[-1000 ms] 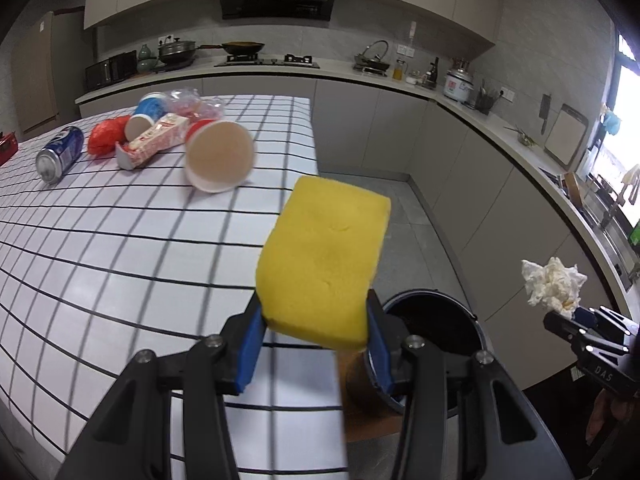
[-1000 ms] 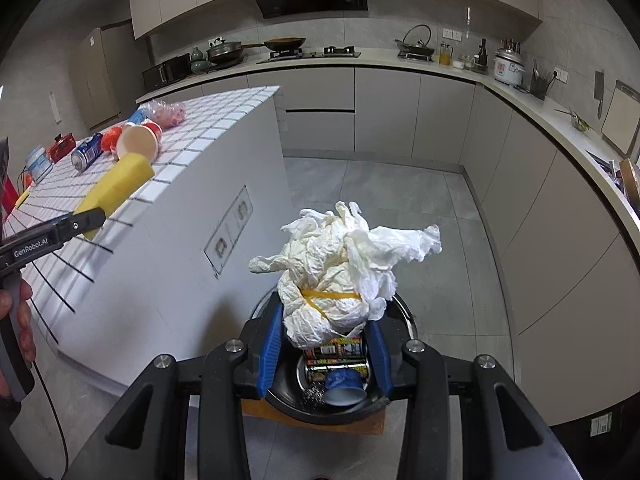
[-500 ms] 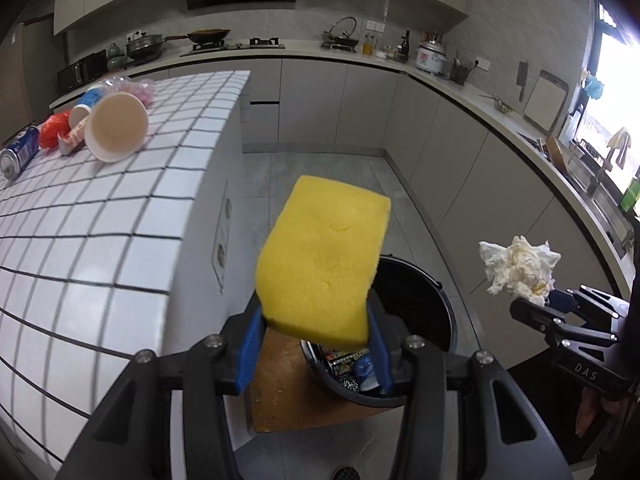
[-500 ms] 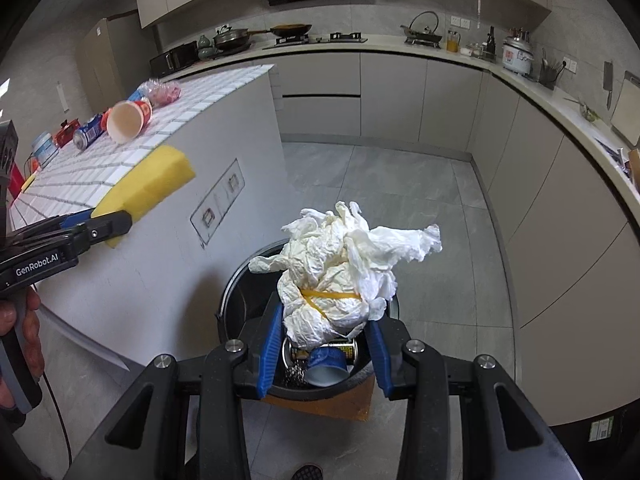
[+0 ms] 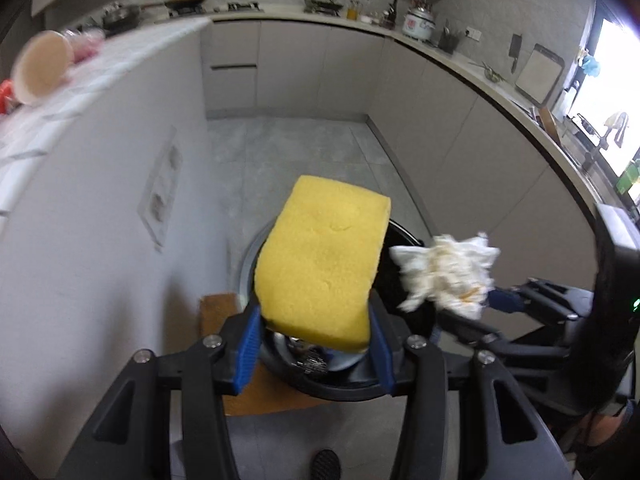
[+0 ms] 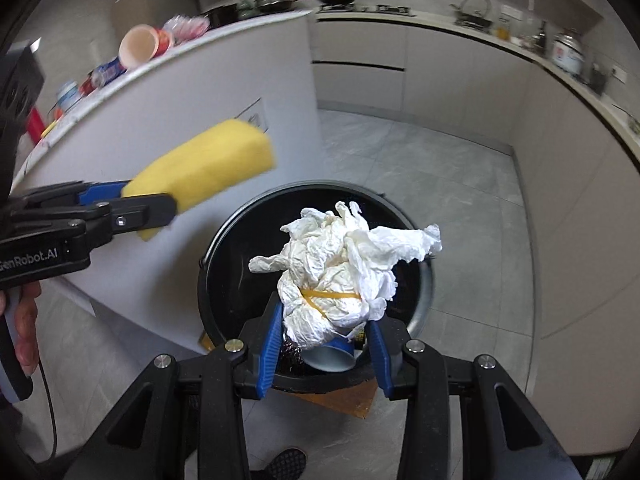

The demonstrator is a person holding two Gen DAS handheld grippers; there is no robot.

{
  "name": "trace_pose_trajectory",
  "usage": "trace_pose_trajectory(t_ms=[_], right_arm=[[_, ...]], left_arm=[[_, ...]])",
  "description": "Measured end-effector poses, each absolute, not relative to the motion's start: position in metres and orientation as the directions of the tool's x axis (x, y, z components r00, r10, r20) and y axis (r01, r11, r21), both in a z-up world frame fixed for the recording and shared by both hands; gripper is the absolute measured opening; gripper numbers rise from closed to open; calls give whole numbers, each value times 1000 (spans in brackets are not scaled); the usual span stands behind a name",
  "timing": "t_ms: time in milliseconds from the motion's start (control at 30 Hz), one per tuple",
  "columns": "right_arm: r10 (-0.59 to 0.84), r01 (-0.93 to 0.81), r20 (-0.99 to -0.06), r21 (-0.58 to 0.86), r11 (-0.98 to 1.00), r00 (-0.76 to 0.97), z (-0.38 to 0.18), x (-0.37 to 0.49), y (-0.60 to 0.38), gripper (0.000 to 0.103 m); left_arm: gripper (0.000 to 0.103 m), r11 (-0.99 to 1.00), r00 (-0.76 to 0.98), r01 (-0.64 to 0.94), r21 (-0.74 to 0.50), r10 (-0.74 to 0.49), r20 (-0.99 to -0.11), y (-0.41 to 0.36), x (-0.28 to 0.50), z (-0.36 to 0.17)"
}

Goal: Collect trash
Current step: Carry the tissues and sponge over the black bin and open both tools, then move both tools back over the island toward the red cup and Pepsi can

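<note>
A yellow sponge [image 5: 324, 268] sits between the blue pads of my left gripper [image 5: 314, 312], whose jaws are opening while the pads still touch its sides. It hangs over the left rim of a round black trash bin [image 6: 224, 240] on the floor. My right gripper [image 6: 324, 320] is shut on a crumpled white tissue wad [image 6: 340, 276] bound by a yellow rubber band, right above the bin's mouth. Cans and a blue cup lie inside the bin. The right wrist view shows the sponge [image 6: 208, 164] and left gripper [image 6: 152, 208] at the left.
A white tiled island [image 6: 200, 92] stands left of the bin, with a paper cup [image 6: 140, 46], cans and wrappers on top. Brown cardboard [image 5: 260, 392] lies under the bin. Grey cabinets [image 6: 560, 200] line the back and right. A person's shoe [image 6: 286, 462] shows below.
Both grippers have dropped toward the bin and come closer together. The island top has slid up and to the left out of view. The left jaws stand slightly wider around the sponge.
</note>
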State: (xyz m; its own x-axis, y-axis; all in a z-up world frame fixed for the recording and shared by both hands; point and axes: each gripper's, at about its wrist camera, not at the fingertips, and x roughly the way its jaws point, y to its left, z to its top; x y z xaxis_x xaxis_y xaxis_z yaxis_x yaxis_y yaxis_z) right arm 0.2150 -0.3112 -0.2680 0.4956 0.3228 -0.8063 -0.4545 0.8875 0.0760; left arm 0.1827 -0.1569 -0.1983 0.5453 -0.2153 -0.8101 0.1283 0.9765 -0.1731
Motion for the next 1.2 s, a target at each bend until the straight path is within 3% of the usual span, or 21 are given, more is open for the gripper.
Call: trace_pose_trajectory(t_ms=[67,100,133,167,467,600,833,1200], right_arm=[[351,-495,-805,82,865,479,-278,220,-308,44],[379,-527,-800,93,844,466,-287,224,-305,50],[373,-536,-803,80,840,464,-295,228,-303,76],[342,-530,-810,46,847,476,-303,232,-303,83],[393,-522,-783,104,847,482,-295,233,-318,83],[373,-475,-794,122,871,480,-279,234,-320,91],[340,-390,-799,145,910,496,-249,233,-331,93],[343,-412,-773,116,904,535,-200,232,-307,93]], left_arm=[[65,981,544,130,-145,-193,-817,-162,189,-207],[79,989,550,92,-115,-147,-822,-159,193,-211],[81,992,556,55,-111,-123,-822,-154,196,-211],[81,992,567,25,-124,-116,-815,-148,198,-209],[81,996,590,0,-94,-76,-804,-150,186,-182],[97,997,619,-20,-70,-42,-784,-148,179,-161],[97,996,638,-50,-68,-21,-770,-130,176,-134],[97,993,677,-97,-70,14,-736,-98,164,-105]])
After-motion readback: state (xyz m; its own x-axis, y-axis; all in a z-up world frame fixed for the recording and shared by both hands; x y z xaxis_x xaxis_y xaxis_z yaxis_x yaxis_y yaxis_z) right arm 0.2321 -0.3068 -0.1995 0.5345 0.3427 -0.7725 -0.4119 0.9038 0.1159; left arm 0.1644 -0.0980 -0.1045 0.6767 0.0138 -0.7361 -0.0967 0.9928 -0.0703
